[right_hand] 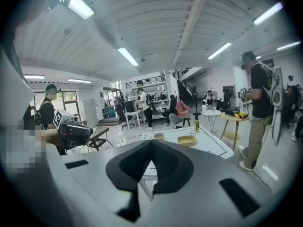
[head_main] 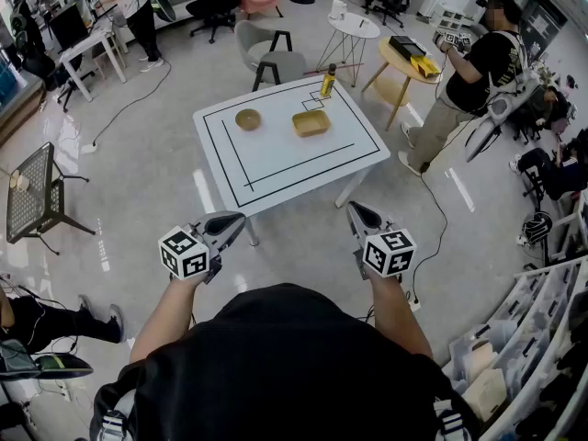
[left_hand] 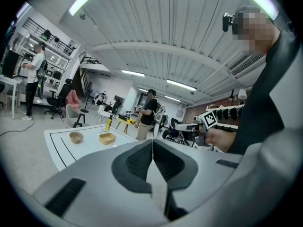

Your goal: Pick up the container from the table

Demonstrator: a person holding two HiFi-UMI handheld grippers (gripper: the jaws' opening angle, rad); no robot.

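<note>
A white table (head_main: pixel 276 168) with black lines stands ahead of me on the floor. On its far part lie a tan rectangular container (head_main: pixel 311 123), a round wooden bowl (head_main: pixel 247 118) to its left, and a yellow bottle (head_main: pixel 328 81) at the far edge. My left gripper (head_main: pixel 235 220) and right gripper (head_main: pixel 355 209) hover short of the table's near edge, both shut and empty. The left gripper view shows shut jaws with the container (left_hand: pixel 107 138) and bowl (left_hand: pixel 76 136) far off. In the right gripper view the container (right_hand: pixel 187 139) lies beyond the shut jaws.
A person (head_main: pixel 469 72) stands right of the table beside a yellow round side table (head_main: pixel 409 58). Grey chairs (head_main: pixel 276 58) sit behind the table, and a black mesh chair (head_main: pixel 32 191) stands at the left. Shelving (head_main: pixel 542 338) fills the lower right. Cables run across the floor.
</note>
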